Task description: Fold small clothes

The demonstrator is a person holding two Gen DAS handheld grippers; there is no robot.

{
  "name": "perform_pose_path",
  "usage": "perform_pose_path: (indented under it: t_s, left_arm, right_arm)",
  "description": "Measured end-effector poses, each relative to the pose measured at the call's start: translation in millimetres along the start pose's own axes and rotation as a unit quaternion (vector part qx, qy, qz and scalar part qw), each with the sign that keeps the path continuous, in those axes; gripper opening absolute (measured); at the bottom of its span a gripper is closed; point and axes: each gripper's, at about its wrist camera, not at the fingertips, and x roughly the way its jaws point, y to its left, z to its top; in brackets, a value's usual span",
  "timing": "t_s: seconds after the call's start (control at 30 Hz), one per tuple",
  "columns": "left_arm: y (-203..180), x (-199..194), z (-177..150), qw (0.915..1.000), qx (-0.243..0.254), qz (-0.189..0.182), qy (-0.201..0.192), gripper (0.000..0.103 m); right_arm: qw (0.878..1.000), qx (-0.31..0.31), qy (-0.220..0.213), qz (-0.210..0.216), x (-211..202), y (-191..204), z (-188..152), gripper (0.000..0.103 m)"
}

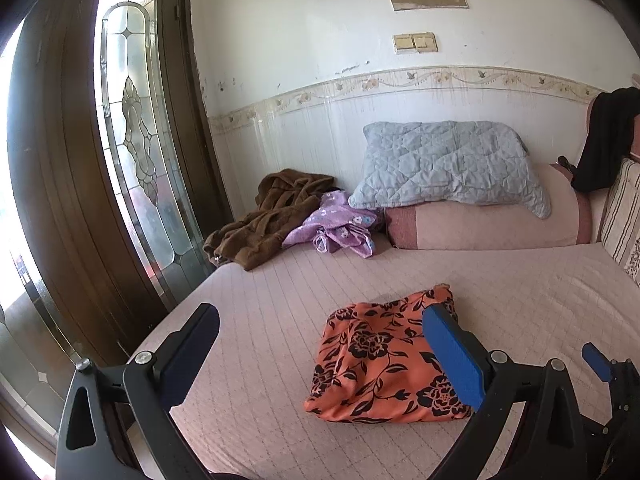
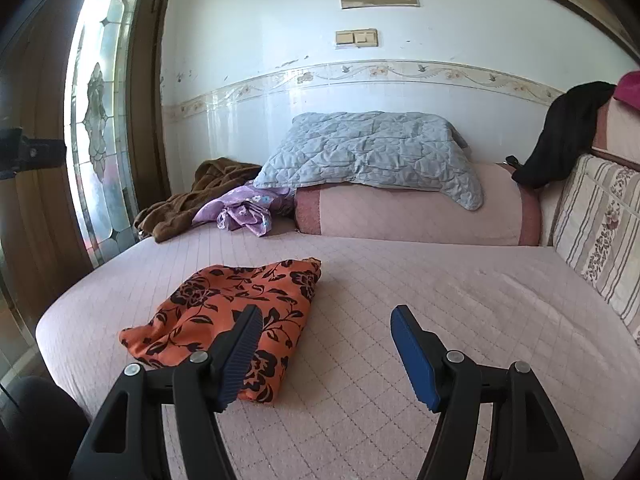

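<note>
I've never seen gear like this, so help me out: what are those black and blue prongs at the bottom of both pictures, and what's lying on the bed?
They are hand-held tongs, one in each of a person's hands, each with a camera looking along its fingers. One picture comes from the left tongs, the other from the right tongs. Both stand open and hold nothing. On the pink bed cover lies a folded orange cloth with black flowers. Further back sit a brown garment, a purple garment and a grey pillow.

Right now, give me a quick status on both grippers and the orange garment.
Left gripper open, empty. Right gripper open, empty. Orange floral garment folded on the bed, untouched. Nothing blocking.
</note>
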Motion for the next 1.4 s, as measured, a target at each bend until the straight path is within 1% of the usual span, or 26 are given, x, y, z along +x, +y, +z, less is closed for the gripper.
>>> perform_pose_path:
  t_s: [0.1,0.2,0.3,0.43,0.53,0.6,0.8,1.07,1.4]
  left_arm:
    - [0,5,-5,1.0000,-0.005,-0.004,0.002,0.101]
    - [0,10,-10,0.9998,-0.011,-0.010,0.012,0.101]
    - [1,14,-13,0.9996,-0.015,-0.015,0.018,0.101]
    - [4,14,-15,0.9994,-0.016,-0.021,0.021,0.101]
    - [9,14,-16,0.9995,-0.013,-0.021,0.019,0.101]
    - [14,12,-17,0.9995,-0.015,-0.021,0.018,0.101]
    - [30,5,-18,0.9993,-0.024,-0.027,0.009,0.101]
    - [57,-10,-11,0.9979,-0.049,-0.041,-0.003,0.101]
    - [86,-28,3,0.9969,-0.063,-0.043,-0.018,0.101]
  right_arm:
    - [1.000,-0.004,-0.001,0.004,-1,2,0,0.071]
    - [1.000,-0.003,0.003,0.004,-1,3,0,0.071]
    - [1.000,-0.004,0.008,-0.008,-3,6,0,0.071]
    - [0.999,0.023,0.018,-0.014,-13,9,6,0.071]
    - [0.999,0.013,0.021,-0.028,-26,24,13,0.071]
    - [0.999,0.013,0.025,-0.024,-34,33,16,0.071]
    - [0.999,0.039,0.037,-0.007,-61,53,27,0.071]
    - [0.999,0.033,0.026,-0.010,-92,71,53,0.071]
    - [1.000,0.026,0.011,-0.004,-107,91,77,0.071]
